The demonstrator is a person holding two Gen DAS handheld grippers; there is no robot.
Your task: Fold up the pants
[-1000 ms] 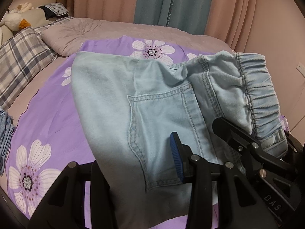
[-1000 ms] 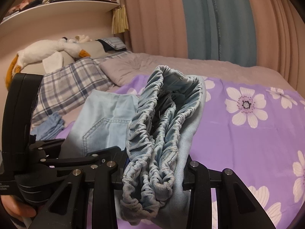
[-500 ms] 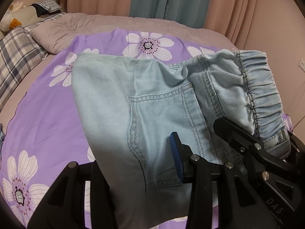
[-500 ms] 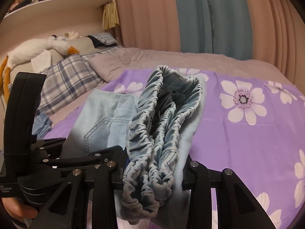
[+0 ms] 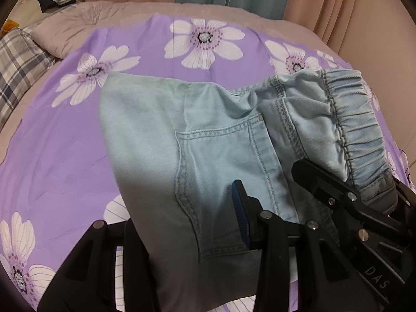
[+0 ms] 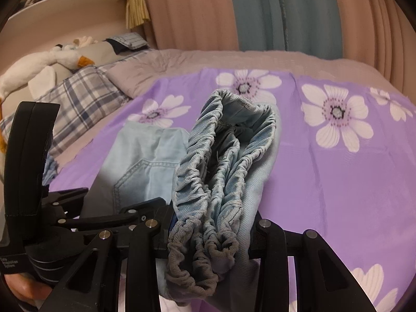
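Pale blue denim pants (image 5: 208,130) hang between both grippers above a purple flowered sheet (image 5: 65,156). In the left wrist view, my left gripper (image 5: 187,223) is shut on the cloth beside the back pocket (image 5: 221,171); its blue pad presses the pocket's edge. My right gripper's finger (image 5: 319,182) shows at the right, below the gathered elastic waistband (image 5: 356,119). In the right wrist view, my right gripper (image 6: 208,239) is shut on the bunched waistband (image 6: 221,156), which stands up between its fingers. The far end of the pants touches the sheet.
A plaid pillow (image 6: 85,96) and a white plush goose (image 6: 52,59) lie at the bed's left. A small folded blue cloth (image 6: 50,169) sits by the left edge. Pink and teal curtains (image 6: 273,13) hang behind. A hand (image 6: 23,288) grips the left tool.
Both grippers have carried the pants forward and down over the bed. More of the purple sheet fills the views; the pillows have slid off to the left. Both grips are unchanged.
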